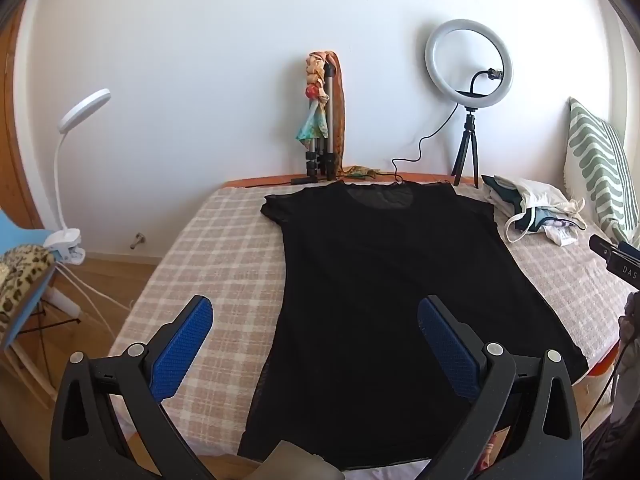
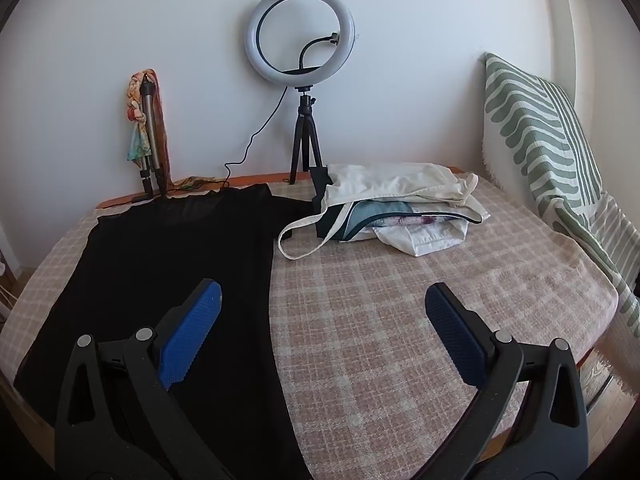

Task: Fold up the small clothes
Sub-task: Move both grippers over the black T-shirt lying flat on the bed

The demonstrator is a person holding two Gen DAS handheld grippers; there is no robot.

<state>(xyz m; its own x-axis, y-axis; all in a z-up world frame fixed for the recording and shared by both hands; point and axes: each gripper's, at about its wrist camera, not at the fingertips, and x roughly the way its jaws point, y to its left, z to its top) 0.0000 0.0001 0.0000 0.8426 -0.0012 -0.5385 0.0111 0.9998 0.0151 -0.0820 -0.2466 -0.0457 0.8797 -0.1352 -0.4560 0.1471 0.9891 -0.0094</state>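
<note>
A home bedroom: a bed (image 2: 400,300) with a checked cover stands against a white wall, a striped cushion (image 2: 540,140) leaning at one side. A ring light (image 2: 300,36) on a tripod and a clip lamp (image 1: 76,120) stand nearby.

1. Black top (image 1: 360,280): thin, matt, slightly sheer cloth, lying ahead of the fingers.
2. Checked cover (image 2: 400,300): coarse woven cloth beneath them.
3. Finger pads (image 1: 182,350): blue textured rubber; arms matt black plastic.
</note>
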